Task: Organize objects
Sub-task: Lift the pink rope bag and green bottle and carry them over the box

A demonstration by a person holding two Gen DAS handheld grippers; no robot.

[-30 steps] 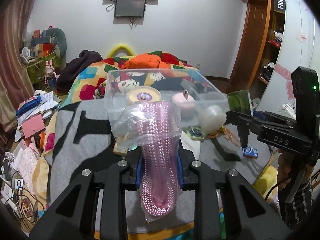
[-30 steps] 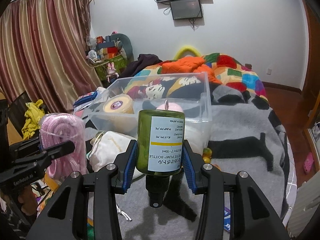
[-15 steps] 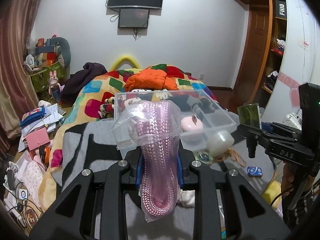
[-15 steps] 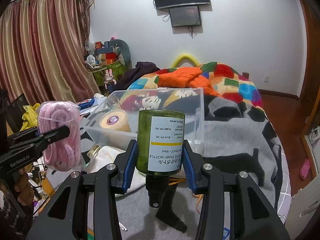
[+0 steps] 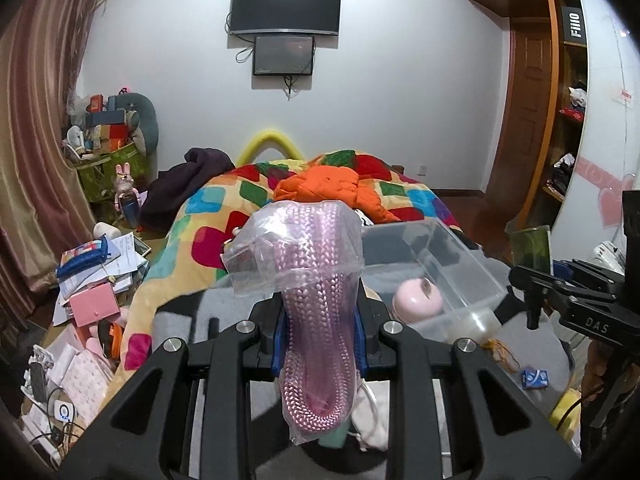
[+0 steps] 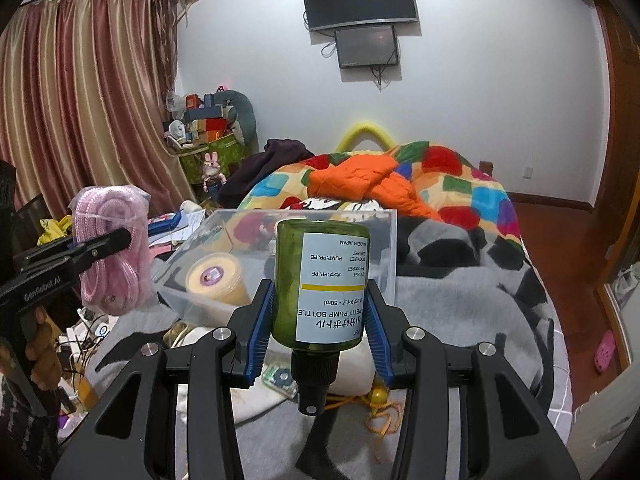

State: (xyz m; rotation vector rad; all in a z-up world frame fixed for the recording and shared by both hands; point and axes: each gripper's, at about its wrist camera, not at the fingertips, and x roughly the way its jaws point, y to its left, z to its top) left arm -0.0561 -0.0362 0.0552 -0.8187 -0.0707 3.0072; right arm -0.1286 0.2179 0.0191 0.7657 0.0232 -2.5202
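The left tool [image 5: 319, 332] pinches a bagged pink braided rope [image 5: 316, 312], while the right tool [image 6: 316, 328] clamps an upturned green pump bottle [image 6: 320, 284].

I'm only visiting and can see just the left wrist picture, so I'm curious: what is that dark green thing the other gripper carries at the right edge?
Observer: A dark green plastic pump bottle with a white label, clamped between the right gripper's blue pads.
Operator: Is it held upright?
Observer: No. Its black pump cap points back toward the camera, so the label's print reads upside down.
Operator: Does the clear box hold only that pink round thing?
Observer: No. A yellow roll also lies in the clear plastic box, alongside the pink round thing. In your view the bagged pink braided rope hides it.
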